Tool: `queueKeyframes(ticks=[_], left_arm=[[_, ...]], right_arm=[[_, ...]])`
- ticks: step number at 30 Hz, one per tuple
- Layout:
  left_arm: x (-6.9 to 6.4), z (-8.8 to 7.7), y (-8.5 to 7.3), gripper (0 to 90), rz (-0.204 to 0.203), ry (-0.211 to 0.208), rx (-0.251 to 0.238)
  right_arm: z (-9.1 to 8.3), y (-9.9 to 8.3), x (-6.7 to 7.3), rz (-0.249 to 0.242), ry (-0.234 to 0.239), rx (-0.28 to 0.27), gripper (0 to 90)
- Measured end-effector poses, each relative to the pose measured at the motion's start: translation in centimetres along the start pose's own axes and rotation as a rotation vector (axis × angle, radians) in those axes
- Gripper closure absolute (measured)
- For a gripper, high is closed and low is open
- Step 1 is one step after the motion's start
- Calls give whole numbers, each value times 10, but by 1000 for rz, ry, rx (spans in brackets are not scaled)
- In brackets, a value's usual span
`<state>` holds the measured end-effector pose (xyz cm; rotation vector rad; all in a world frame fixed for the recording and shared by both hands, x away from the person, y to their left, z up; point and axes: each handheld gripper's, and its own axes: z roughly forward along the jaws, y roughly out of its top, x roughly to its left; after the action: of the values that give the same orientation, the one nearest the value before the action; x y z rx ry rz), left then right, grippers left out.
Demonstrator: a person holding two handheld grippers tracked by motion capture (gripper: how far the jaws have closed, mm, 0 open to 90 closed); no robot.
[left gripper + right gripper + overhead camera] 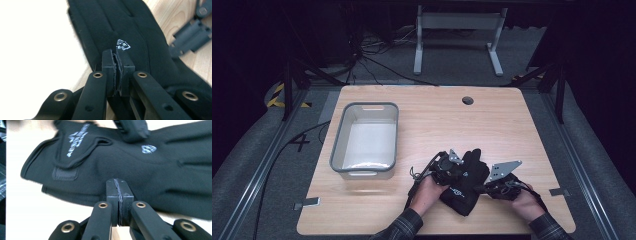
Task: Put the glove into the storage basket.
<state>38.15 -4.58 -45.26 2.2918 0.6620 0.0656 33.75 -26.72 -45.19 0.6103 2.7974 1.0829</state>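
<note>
Glove [464, 182], black fleece with white print on its cuff strap, lies flat on the wooden counter [437, 120] in the lower middle of the high view, between the person's 2 hands. The left tool [455, 172] sits at the glove's left edge and the right tool [486, 189] at its right edge.

In the left gripper view the left tool [117, 65] has its jaws pressed together over the dark fabric, just below a small white logo [123, 45]; a thin fold seems to be pinched between the pads, though the seam is too dark to be certain. In the right gripper view the right tool [117, 192] is likewise drawn together at the near edge of the glove [120, 162], lower centre of the frame, apparently nipping the hem.

A grey bin [366, 140] stands empty in the left middle of the high view, well apart from the glove.

Judging from this, the step in hand is securing a 2-point hold on the glove before lifting it. The next move probably calls for raising both tools together so the fabric hangs evenly, carrying it left and up in the frame over the bin's rim, and letting go only once the glove is inside.
</note>
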Motion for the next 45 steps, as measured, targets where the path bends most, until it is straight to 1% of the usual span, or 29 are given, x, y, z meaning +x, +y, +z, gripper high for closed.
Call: queueKeyframes(ticks=[2, 8, 12, 13, 17, 19, 21, 22, 24, 25, 26, 27, 28, 31, 34, 37, 38, 40, 43, 45], left_arm=[[3, -1, 0, 860, 1, -1, -1], [7, -2, 0, 860, -4, 3, 0], [7, -4, 0, 848, -5, 6, -1], [8, -7, 0, 841, -14, 4, 0], [10, -13, -1, 819, -19, 3, -13], [11, -16, -1, 817, -22, 5, -15], [12, -23, -2, 784, -22, 1, -22], [12, -23, -2, 768, -22, 1, -22], [14, -27, -4, 712, -27, -11, -33], [15, -28, -5, 682, -32, -17, -31], [15, -28, -5, 651, -32, -17, -31], [16, -30, -6, 651, -31, -15, -32], [16, -31, -6, 606, -36, -17, -37], [18, -34, -7, 530, -44, -23, -53], [18, -35, -8, 460, -41, -38, -53], [18, -32, -8, 400, -45, -41, -67], [19, -30, -7, 383, -41, -42, -63], [19, -25, -7, 344, -40, -54, -37], [16, -16, -7, 312, -35, -76, -14], [15, -13, -6, 299, -32, -75, -5]], right_arm=[[6, 5, 5, -18, 10, -2, 900], [11, 10, 9, -32, 17, -10, 900], [3, 6, 6, -6, 18, -38, 900], [0, 5, 5, 0, 12, -44, 900], [-12, -1, 0, 27, -13, -75, 899], [-15, -3, -1, 35, -21, -80, 899], [-25, -10, -4, 50, -44, -94, 896], [-29, -12, -5, 56, -54, -99, 892], [-35, -17, -7, 70, -70, -105, 843], [-38, -20, -9, 80, -84, -108, 820], [-38, -20, -9, 80, -84, -108, 820], [-41, -23, -10, 96, -96, -111, 802], [-45, -27, -12, 113, -113, -115, 750], [-51, -36, -15, 136, -167, -113, 635], [-59, -54, -19, 186, -231, -105, 471], [-66, -71, -23, 221, -278, -103, 381], [-67, -74, -25, 224, -287, -101, 368], [-71, -83, -28, 238, -312, -98, 327], [-72, -88, -31, 250, -321, -89, 309], [-72, -89, -32, 247, -324, -84, 308]])
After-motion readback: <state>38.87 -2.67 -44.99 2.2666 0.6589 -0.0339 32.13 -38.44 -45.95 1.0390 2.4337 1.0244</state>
